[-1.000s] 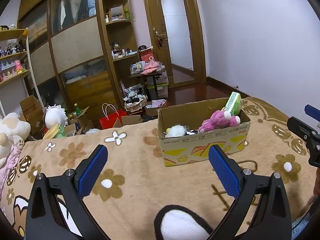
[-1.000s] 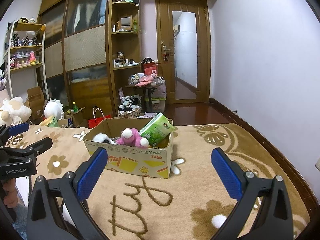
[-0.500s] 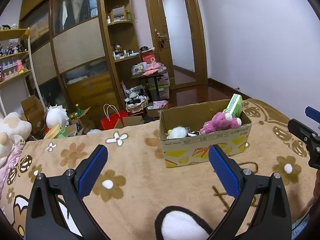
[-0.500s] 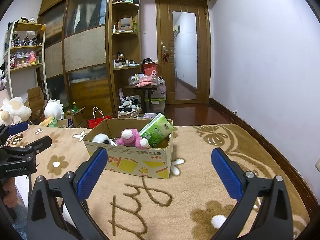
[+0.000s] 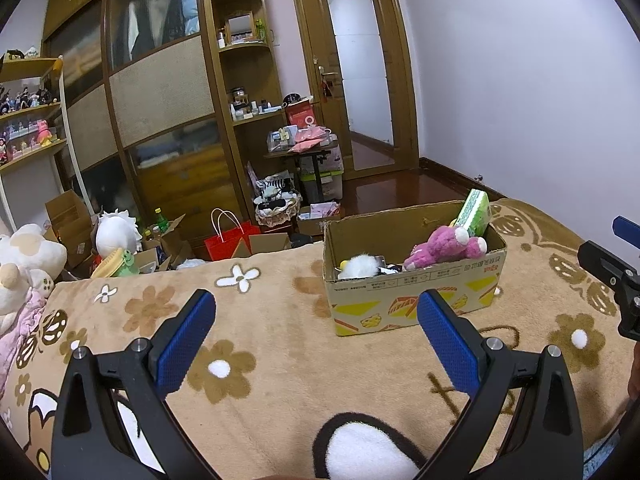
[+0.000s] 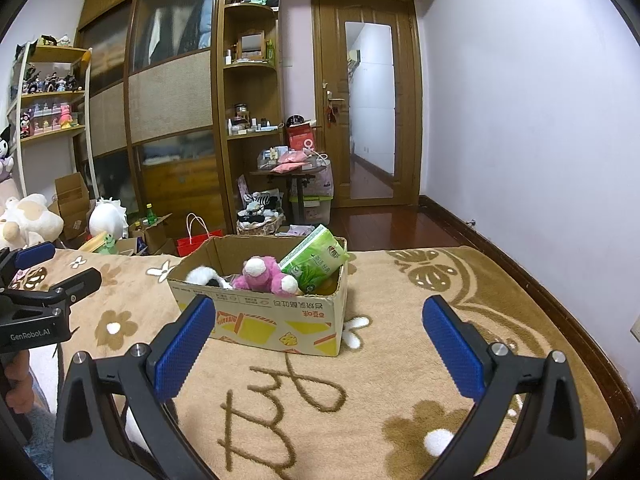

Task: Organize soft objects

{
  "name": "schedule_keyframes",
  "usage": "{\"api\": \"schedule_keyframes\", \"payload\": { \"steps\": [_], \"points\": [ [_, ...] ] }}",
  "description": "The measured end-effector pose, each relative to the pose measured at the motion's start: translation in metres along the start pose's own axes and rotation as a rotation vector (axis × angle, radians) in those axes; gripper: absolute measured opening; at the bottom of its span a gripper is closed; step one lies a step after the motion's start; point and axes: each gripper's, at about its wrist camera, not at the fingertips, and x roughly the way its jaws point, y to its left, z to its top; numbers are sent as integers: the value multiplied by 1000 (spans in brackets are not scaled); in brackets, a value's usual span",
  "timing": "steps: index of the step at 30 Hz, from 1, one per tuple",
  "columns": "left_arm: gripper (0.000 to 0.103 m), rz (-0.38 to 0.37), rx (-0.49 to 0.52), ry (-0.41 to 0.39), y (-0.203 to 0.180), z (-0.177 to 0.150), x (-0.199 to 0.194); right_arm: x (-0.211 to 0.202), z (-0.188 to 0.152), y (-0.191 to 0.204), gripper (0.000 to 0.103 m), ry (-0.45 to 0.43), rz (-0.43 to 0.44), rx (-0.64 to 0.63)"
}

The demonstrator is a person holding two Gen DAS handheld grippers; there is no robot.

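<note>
Hovering near cardboard box [image 6: 276, 320], both grippers' jaws wide open, empty; sorting looks done, next: check pink plush [image 6: 266, 274] seated.

1. A lived-in bedroom in a home; a bed covered by a tan flower-patterned blanket [image 5: 280, 344] fills the foreground.
2. A tall wooden wardrobe [image 6: 168, 92] with glass and woven panels lines the far wall; its corner shelves hold jars and small boxes.
3. A wooden door [image 6: 368, 96] with a frosted pane opens onto a hallway.
4. Figurines crowd a side shelf [image 6: 48, 92]; plush toys [image 5: 28, 256], cartons and a red paper bag [image 5: 226, 240] clutter the floor.
</note>
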Motion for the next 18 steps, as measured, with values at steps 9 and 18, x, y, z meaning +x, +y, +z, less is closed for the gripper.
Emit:
{"api": "schedule_keyframes", "payload": {
  "steps": [9, 18],
  "points": [
    [100, 2, -1, -1, -1, 0, 0, 0, 0, 0, 103, 2, -1, 2],
    [100, 2, -2, 0, -1, 0, 0, 1, 0, -1, 103, 1, -4, 4]
  ]
}}
